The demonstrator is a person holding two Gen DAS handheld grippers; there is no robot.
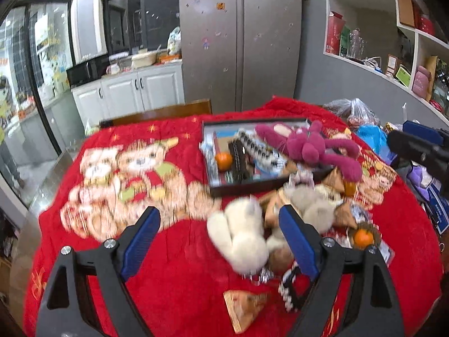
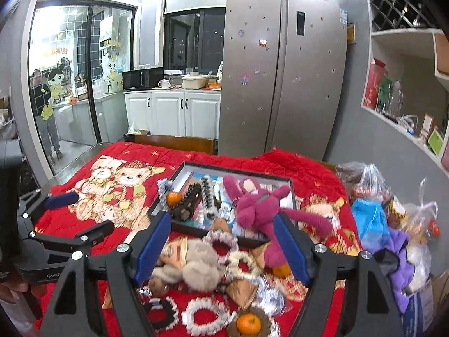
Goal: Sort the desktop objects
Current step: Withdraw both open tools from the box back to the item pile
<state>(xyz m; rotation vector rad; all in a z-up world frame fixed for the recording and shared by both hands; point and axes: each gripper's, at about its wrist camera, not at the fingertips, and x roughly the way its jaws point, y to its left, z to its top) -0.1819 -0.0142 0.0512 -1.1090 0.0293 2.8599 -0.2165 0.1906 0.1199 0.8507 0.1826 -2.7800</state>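
Red fleece printed with teddy bears [image 1: 132, 174] covered the desk [image 2: 92, 241]. Both claws hung above it with jaws apart and nothing between them: the left claw [image 1: 219, 221] over a white plush toy [image 1: 241, 238], the right claw [image 2: 221, 245] over a grey plush toy [image 2: 196, 266] and frilly hair rings [image 2: 207, 317]. A magenta plush rabbit [image 2: 258, 210] lay across the near rim of the dark tray [image 2: 235, 170], beside a tangerine [image 2: 174, 198] inside it.
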